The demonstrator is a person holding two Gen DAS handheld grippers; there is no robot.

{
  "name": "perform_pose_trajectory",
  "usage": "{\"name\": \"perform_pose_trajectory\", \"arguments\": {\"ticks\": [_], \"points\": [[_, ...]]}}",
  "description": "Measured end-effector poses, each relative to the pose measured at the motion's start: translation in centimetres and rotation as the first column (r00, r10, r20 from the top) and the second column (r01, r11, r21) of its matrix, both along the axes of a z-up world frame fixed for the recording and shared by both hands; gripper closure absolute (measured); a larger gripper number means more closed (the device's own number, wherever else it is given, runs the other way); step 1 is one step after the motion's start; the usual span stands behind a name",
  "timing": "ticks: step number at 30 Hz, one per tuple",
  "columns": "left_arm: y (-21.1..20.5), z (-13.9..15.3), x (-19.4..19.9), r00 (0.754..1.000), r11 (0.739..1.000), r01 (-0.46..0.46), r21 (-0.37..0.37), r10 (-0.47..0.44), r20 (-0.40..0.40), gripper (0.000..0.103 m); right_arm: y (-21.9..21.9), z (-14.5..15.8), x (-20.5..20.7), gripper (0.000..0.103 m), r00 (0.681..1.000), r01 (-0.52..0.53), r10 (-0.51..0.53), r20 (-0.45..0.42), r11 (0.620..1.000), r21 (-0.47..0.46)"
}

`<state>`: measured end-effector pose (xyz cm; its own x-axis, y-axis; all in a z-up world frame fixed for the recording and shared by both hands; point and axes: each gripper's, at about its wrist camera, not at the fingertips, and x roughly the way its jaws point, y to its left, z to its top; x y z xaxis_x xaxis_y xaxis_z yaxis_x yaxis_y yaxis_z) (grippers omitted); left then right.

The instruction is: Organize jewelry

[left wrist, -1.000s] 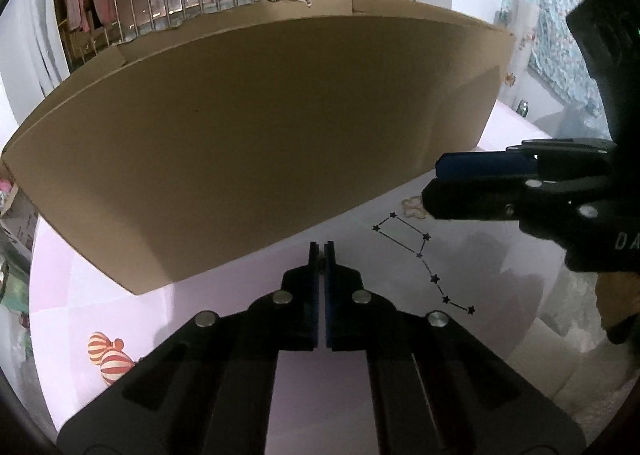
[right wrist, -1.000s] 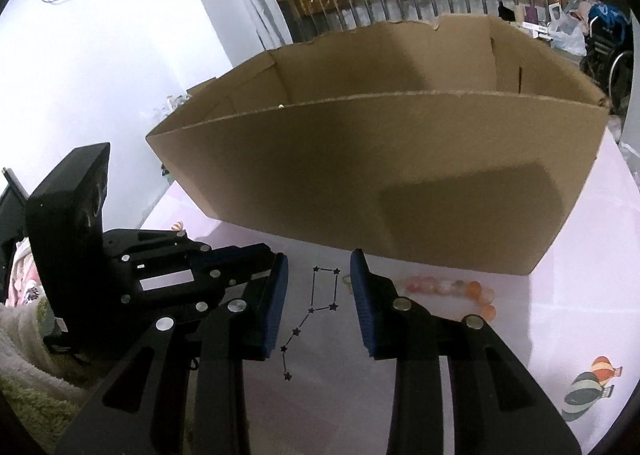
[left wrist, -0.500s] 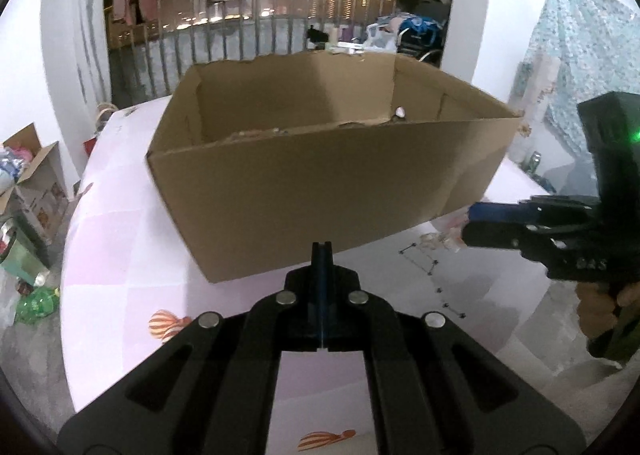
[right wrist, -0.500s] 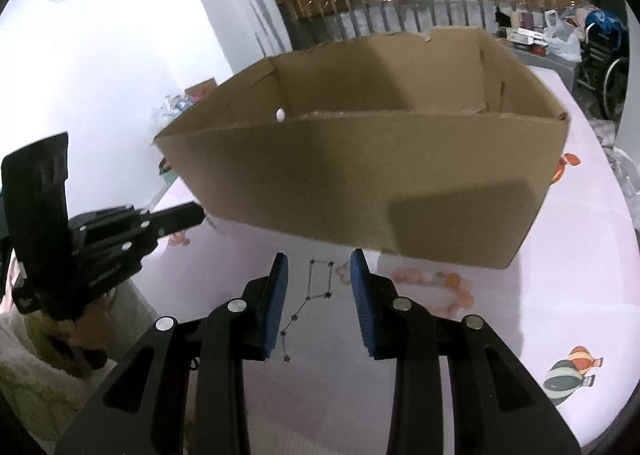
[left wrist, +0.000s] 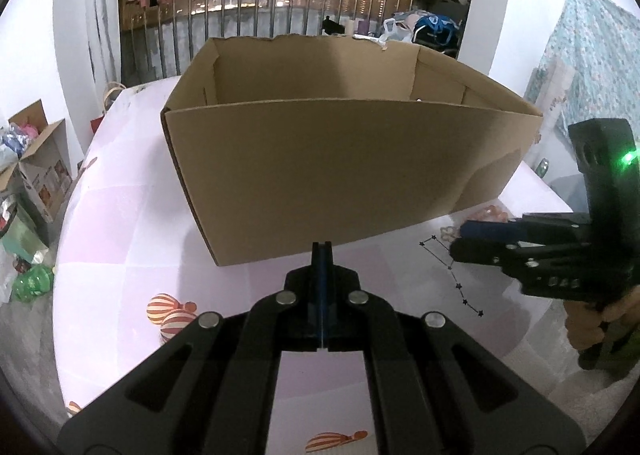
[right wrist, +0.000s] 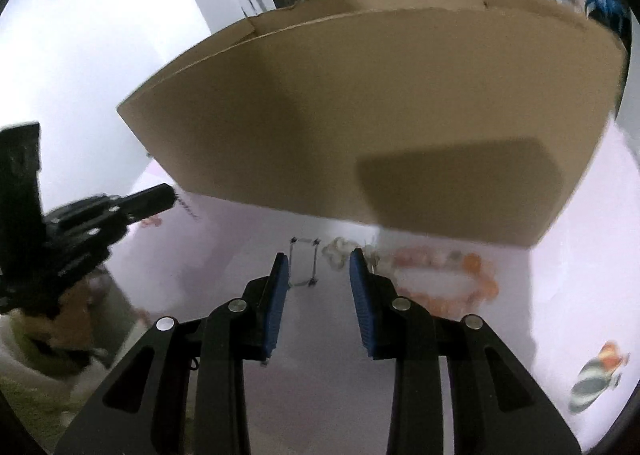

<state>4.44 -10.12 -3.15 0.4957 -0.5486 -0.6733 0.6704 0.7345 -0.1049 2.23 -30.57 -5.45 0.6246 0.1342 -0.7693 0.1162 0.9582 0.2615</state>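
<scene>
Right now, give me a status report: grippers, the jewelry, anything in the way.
Left gripper shut, empty. Right gripper open, empty, low over the table. Bead bracelet on the table just right of it, by the cardboard box. Nothing between.

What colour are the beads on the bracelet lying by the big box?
Orange and pale pink, on the bead bracelet; the right wrist view shows it best, though blurred.

Right gripper [right wrist: 319, 267] with blue pads spread apart over the pale pink tablecloth [right wrist: 560, 279], orange bead bracelet [right wrist: 448, 283] lying just right of the right jaw, cardboard box [right wrist: 380, 115] looming ahead, left gripper [right wrist: 154, 203] far left, constellation print [right wrist: 304, 263] between the jaws.
</scene>
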Motion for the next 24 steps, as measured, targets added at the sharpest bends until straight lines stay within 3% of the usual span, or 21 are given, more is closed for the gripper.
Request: {"name": "perform_pose_trajectory", "arguments": {"ticks": [3,10,15,18,24], "points": [[0.1,-0.2,0.2,1.0,1.0,0.0,0.002,0.0,-0.004,0.103,0.8,0.0,0.9,0.072,1.0,-0.012,0.012,0.0,0.998,-0.07],[0.0,-0.4,0.1,1.0,1.0,0.006,0.005,-0.006,-0.009,0.103,2.2,0.0,2.4,0.085,0.999,-0.044,0.045,0.002,0.98,-0.195],[0.0,-0.4,0.3,1.0,1.0,0.005,0.002,-0.005,-0.008,0.103,2.2,0.0,2.5,0.089,0.999,-0.037,0.039,0.005,0.981,-0.191],[0.0,-0.4,0.3,1.0,1.0,0.0,-0.001,0.0,-0.007,0.103,2.1,-0.1,2.8,0.098,0.999,-0.046,0.048,0.009,0.983,-0.176],[0.0,-0.5,0.2,1.0,1.0,-0.008,0.005,0.008,-0.005,0.103,2.9,-0.2,1.8,0.099,0.998,-0.063,0.065,0.015,0.991,-0.116]]}}
